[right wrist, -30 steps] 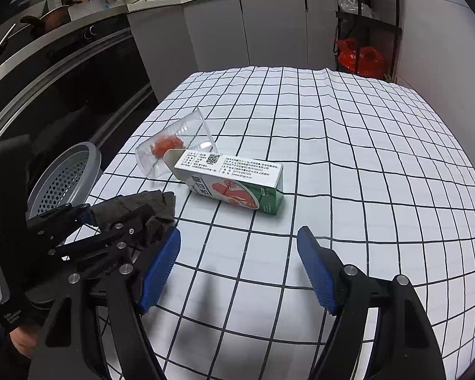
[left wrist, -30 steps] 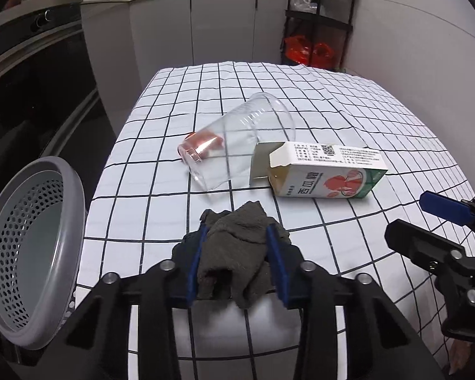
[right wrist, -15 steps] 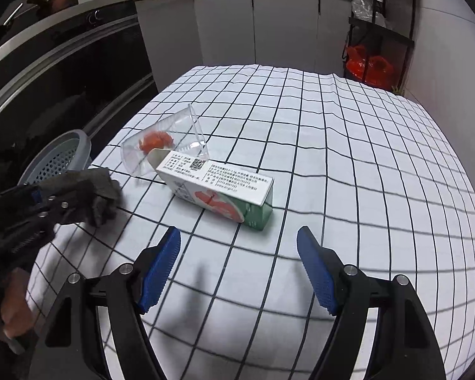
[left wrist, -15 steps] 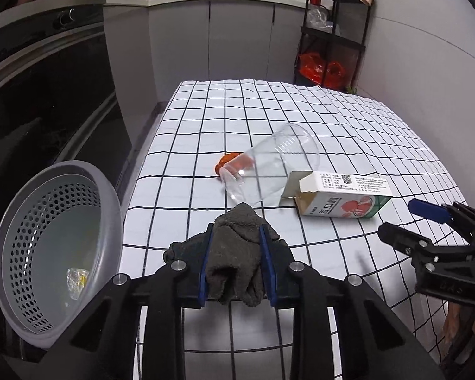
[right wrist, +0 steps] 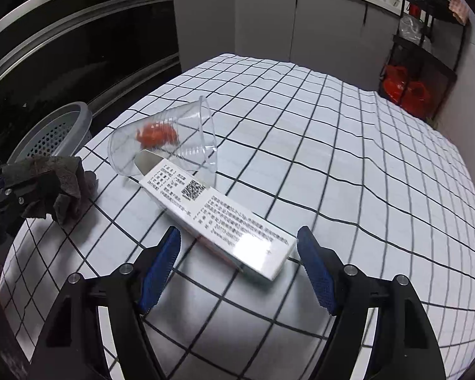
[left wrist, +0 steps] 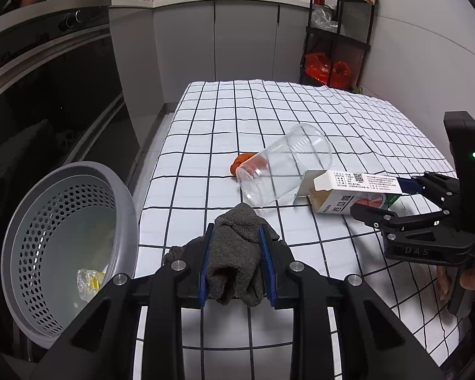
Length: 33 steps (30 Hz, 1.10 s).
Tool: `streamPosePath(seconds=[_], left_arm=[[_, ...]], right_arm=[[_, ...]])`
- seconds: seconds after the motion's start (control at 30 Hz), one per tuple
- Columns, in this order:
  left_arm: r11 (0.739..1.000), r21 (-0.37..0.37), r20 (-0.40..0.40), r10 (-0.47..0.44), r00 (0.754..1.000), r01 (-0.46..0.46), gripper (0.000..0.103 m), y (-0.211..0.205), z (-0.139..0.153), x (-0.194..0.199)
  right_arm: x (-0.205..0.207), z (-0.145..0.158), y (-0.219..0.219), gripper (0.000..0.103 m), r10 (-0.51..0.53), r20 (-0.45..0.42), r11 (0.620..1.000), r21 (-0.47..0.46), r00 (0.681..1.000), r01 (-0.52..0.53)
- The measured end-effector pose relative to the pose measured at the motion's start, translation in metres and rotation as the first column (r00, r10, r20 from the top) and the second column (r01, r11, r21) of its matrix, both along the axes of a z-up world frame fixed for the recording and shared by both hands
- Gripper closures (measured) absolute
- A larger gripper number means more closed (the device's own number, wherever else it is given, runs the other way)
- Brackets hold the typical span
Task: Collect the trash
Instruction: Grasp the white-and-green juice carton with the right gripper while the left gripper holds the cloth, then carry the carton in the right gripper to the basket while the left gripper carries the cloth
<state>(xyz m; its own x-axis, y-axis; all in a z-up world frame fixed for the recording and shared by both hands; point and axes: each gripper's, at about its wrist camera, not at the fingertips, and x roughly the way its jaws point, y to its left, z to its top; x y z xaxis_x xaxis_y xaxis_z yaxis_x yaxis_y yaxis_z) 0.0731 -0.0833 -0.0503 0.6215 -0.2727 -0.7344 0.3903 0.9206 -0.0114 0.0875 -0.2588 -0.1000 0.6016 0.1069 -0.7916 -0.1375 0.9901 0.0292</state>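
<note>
From my left wrist camera I can read little: the carton [left wrist: 353,194] lying on its side on the checked tablecloth [left wrist: 269,117] shows a QR code, small print too fine to make out, large Chinese characters I cannot read with certainty, and a red fruit picture. The body of the right gripper [left wrist: 405,194] carries the letters "DAS". I count one carton, one clear plastic cup [left wrist: 283,169] tipped on its side, one orange-red scrap [left wrist: 242,164] just behind the cup's base, and one grey perforated basket [left wrist: 69,243] off the table's left edge holding one crumpled clear wrapper [left wrist: 90,281]. My left gripper [left wrist: 236,264] has its blue pads pressed tight against one dark grey cloth [left wrist: 234,253], which bulges above them and hangs below, just beside the basket's rim.

From my right wrist camera, the carton [right wrist: 218,218] shows the QR code and rows of blurred print on its white top face. The right gripper [right wrist: 239,264] is spread wide, its blue fingers [right wrist: 160,266] flanking the carton's near end without touching it. The cup [right wrist: 167,141] lies against the carton's far end, the red scrap [right wrist: 155,133] seen through it. At left, the cloth [right wrist: 52,186] sits clamped in the left gripper, with the basket [right wrist: 55,133] beyond.
</note>
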Motion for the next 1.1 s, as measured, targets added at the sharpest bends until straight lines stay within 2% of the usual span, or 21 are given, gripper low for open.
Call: streamPosePath(seconds=[0.13, 0.23, 0.53, 0.87, 1.1], left_arm=[[1.000, 0.002, 0.000, 0.003, 1.000, -0.003, 0.077, 0.002, 0.000, 0.000], [1.000, -0.003, 0.000, 0.008, 1.000, -0.008, 0.077, 0.004, 0.002, 0.001], [1.000, -0.001, 0.011, 0.021, 1.000, -0.021, 0.077, 0.013, 0.006, 0.000], [0.998, -0.015, 0.034, 0.063, 0.997, -0.063, 0.077, 0.041, 0.017, -0.005], [0.995, -0.019, 0.057, 0.095, 0.994, -0.094, 0.077, 0.068, 0.026, -0.011]], right_arm=[[0.002, -0.001, 0.008, 0.032, 0.023, -0.001, 1.000, 0.003, 1.000, -0.023], [0.001, -0.001, 0.016, 0.045, 0.035, -0.004, 0.999, -0.009, 0.999, -0.035], [-0.009, 0.003, 0.022, 0.070, -0.006, -0.003, 1.000, -0.009, 1.000, 0.006], [-0.040, 0.009, 0.038, 0.072, -0.068, 0.007, 0.998, -0.005, 0.998, 0.068], [-0.065, 0.025, 0.051, 0.072, -0.120, 0.051, 0.992, 0.033, 0.991, 0.118]])
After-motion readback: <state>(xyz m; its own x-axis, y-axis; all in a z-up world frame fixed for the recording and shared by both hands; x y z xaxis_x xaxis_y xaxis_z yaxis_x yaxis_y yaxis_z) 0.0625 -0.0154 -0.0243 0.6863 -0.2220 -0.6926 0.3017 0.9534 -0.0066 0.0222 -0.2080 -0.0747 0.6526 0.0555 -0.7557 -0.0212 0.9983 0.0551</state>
